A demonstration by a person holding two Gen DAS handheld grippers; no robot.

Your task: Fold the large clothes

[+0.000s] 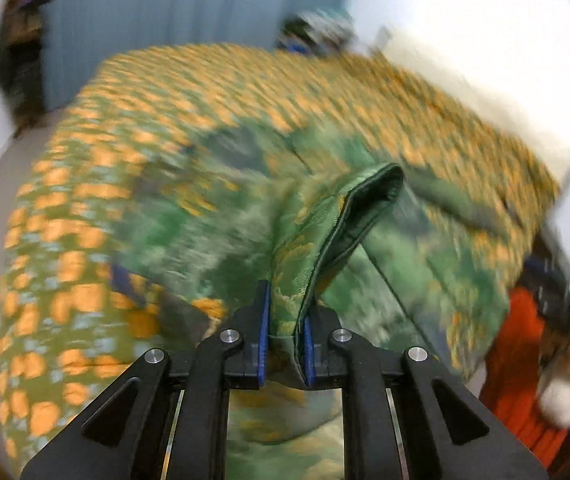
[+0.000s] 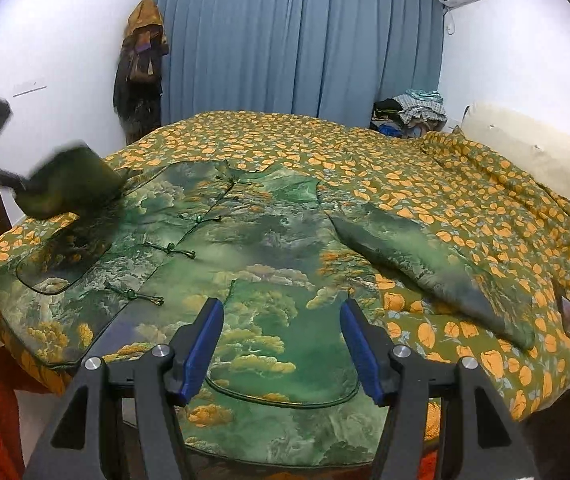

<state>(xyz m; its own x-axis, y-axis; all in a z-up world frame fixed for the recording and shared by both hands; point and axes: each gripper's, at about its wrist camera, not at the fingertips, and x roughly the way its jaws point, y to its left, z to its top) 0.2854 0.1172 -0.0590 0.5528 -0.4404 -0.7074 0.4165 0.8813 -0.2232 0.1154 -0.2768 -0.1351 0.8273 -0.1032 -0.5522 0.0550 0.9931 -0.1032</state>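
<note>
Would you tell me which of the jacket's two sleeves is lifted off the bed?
The sleeve at the left of the right wrist view, clamped in the left claw and raised; the other sleeve lies flat on the bedspread.

Left tool (image 1: 287, 324), right tool (image 2: 283, 340): black arms, blue pads, silver screws.

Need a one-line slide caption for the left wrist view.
Left gripper shut on green jacket's sleeve cuff, lifting it above the orange-leaf bedspread.

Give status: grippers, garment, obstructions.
Left gripper shut on sleeve cuff, lifted. Right gripper open, over green jacket hem, holding nothing. Jacket flat on bedspread; other sleeve splayed out. No obstructions visible.
</note>
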